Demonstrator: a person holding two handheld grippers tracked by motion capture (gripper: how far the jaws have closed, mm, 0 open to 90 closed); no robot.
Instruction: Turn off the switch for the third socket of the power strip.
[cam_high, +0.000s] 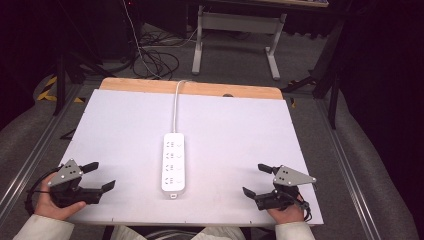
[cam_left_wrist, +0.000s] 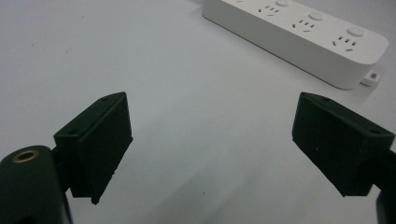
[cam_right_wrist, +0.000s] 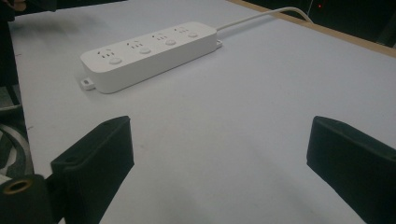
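With both grippers parked at the near table edge, I'm at the start: left gripper (cam_high: 100, 176) & right gripper (cam_high: 255, 179) gape wide, holding nothing. Power strip (cam_high: 173, 162) lies mid-table btwn them, untouched. Next, I'd say: reach in toward it.

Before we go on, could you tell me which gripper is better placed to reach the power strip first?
Probably the left gripper: it sits slightly nearer the power strip than the right gripper. Both are open and empty.

Bare table (cam_high: 240, 130) all round; only the power strip (cam_high: 173, 164) intrudes centrally.
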